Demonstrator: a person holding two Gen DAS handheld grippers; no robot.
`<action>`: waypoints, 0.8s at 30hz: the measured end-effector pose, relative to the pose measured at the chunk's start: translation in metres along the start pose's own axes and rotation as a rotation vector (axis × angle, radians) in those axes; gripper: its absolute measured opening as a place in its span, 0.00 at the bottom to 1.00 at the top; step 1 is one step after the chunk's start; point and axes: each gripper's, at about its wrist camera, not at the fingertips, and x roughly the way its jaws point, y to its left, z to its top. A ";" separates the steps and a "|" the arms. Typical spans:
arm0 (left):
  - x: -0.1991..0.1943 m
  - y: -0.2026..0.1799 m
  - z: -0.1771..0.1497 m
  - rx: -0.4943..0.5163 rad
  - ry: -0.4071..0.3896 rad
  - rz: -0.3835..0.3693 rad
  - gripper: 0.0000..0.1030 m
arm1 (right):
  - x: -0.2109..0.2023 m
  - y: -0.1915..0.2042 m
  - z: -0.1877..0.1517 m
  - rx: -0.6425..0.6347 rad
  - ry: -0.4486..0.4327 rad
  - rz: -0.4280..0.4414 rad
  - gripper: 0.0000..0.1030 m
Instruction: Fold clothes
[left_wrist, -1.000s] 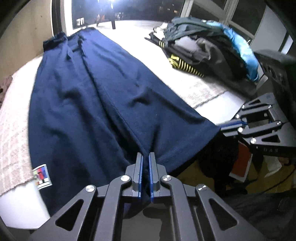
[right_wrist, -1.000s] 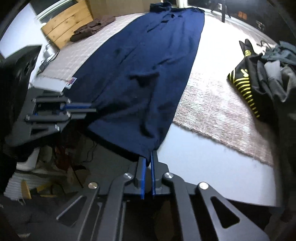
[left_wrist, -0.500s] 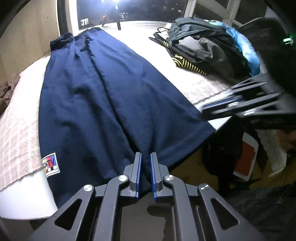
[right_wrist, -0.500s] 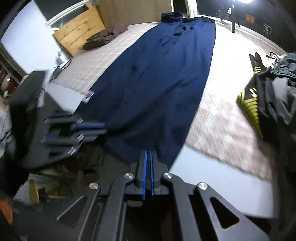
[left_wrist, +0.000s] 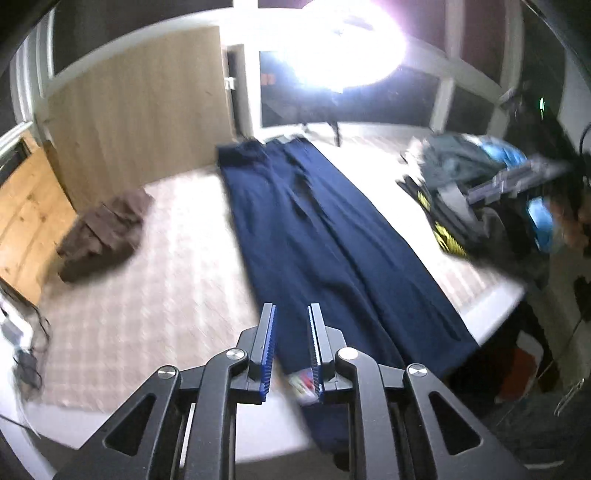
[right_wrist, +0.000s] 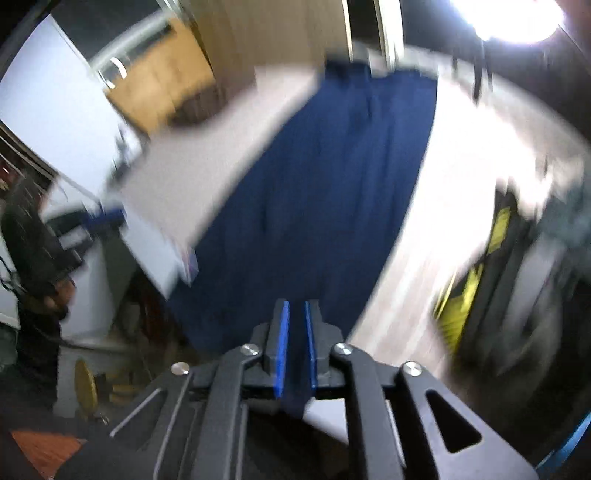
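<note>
Two grippers: left (left_wrist: 291, 325) open and empty; right (right_wrist: 296, 328) pinching the navy trousers' (left_wrist: 325, 236) hem (blurred).

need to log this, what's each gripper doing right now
Left gripper: open, holding nothing.
Right gripper: slightly open, navy garment hem between its fingers, grip unclear.
</note>
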 end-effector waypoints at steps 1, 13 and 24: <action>0.003 0.008 0.011 0.004 -0.007 0.010 0.18 | -0.004 0.003 0.021 -0.025 -0.032 0.004 0.13; 0.160 0.031 0.067 -0.082 0.144 -0.094 0.19 | 0.181 -0.043 0.188 -0.067 0.079 0.044 0.13; 0.271 0.044 0.065 -0.116 0.251 -0.108 0.19 | 0.311 -0.065 0.224 -0.068 0.169 0.117 0.13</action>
